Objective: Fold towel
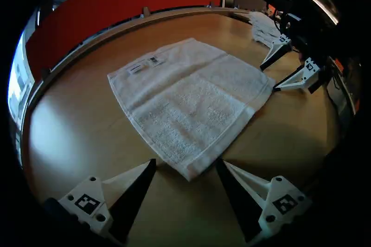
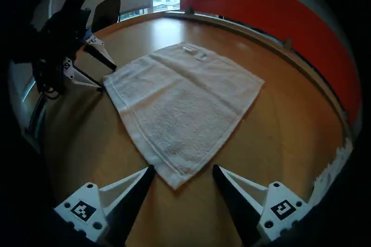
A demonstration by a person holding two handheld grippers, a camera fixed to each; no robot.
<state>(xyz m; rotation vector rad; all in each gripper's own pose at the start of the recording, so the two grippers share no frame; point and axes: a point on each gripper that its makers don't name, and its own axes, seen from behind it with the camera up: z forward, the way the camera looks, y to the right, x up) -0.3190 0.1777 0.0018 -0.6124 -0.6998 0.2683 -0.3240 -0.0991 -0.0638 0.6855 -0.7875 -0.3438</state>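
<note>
Both of my claws are set at one edge of the towel (image 1: 190,103), which lies flat on the wooden table (image 1: 69,131).

Nearest in the left gripper view, my left gripper (image 1: 185,162) stands spread wide and grips nothing. One corner of the towel points straight into the gap between its fingers, low on the tabletop and pressed by neither. It is the same in the right gripper view: my right gripper (image 2: 183,168) is just as wide and just as empty, with the neighbouring corner dead ahead between its fingers.

The two corners are the ends of a single hemmed edge, which runs from one claw across to the other (each camera catches its partner waiting at the far end of that hem). Neither hand is nearer than the other, and each has its own corner in front of it.

Beyond the hem the cloth spreads away from me to the opposite edge, where small sewn tags (image 1: 146,64) lie near one corner. I judge the fold must travel that way, with the hem lifted by both ends and carried over to the tagged side. Whether that direction is the towel's longer one, I cannot tell.

Farther off, a red panel (image 1: 130,1) backs the table's rim and a heap of white cloth (image 1: 264,27) sits well apart.
</note>
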